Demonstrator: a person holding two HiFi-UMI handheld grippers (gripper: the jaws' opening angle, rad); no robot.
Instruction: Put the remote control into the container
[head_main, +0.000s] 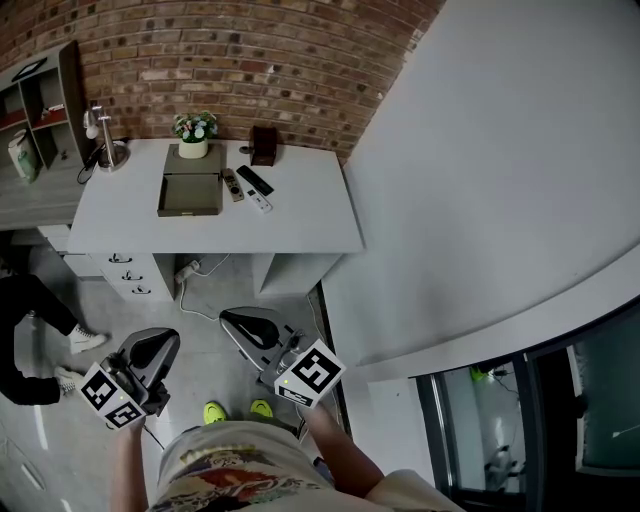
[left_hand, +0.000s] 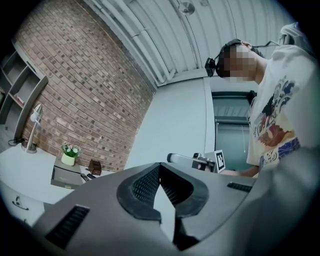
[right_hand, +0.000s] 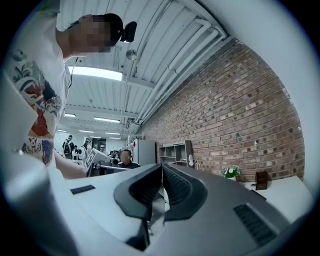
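Observation:
Far ahead, on a white desk, three remote controls lie side by side: a grey one, a black one and a small white one. To their left stands the grey open container, also visible as the container in the left gripper view. Both grippers hang low over the floor, well short of the desk. My left gripper is shut with nothing in it, its tips meeting at the left gripper. My right gripper is likewise shut and holds nothing, seen close up as the right gripper.
A potted plant, a brown box and a desk lamp stand at the back of the desk against a brick wall. A shelf unit is at left. A white wall runs along the right. Another person's legs are at the left.

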